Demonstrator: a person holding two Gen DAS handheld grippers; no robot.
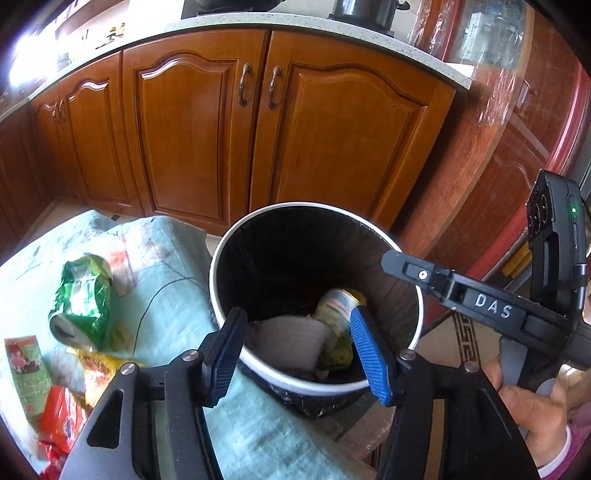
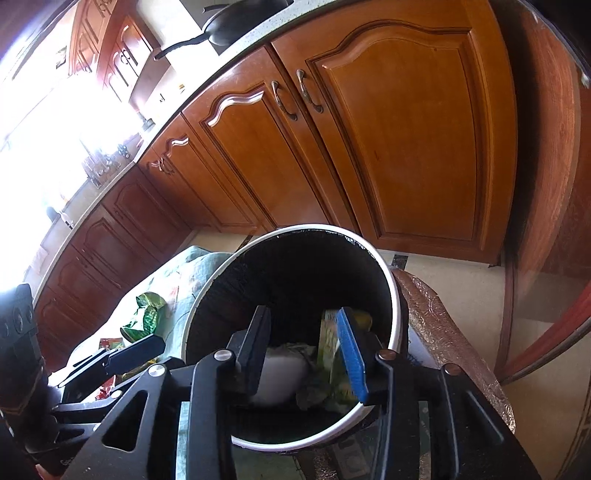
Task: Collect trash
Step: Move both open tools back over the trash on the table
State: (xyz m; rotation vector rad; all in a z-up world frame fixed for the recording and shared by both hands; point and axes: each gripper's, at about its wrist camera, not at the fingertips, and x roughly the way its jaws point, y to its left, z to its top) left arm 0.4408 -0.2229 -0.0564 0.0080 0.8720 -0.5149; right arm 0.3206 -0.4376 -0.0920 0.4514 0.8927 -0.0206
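Hovering over the mouth of the trash bin, left gripper spread apart with nothing between the blue pads. Same for the right gripper: parted, pinching nothing, aimed down into the same bin. Down inside, just beyond both sets of pads, a crushed yellow-green can leaning against the bin's right wall, long axis tilted upward, beside a white crumpled sheet at the bottom; seen again from the right wrist as the can and the sheet.

Judging from this, both loads dropped, and more trash left to fetch. Lying to the left of the bin, on the pale green cloth, well off to the left of the left gripper: a crushed green can, long axis running roughly toward the near left, open end facing the camera. Nearer still at the lower left, a heap of snack wrappers, red and yellow, overlapping one another. Left hand plainly the nearer one for all of these; right gripper kept apart from them by the bin and by the left tool's own body.

Standing between: the bin's white rim, to be cleared before swinging left. A thin dark thread on the cloth near the can, a possible snag.

Farther back, wooden cabinet doors under a speckled countertop, with dark pans on top.
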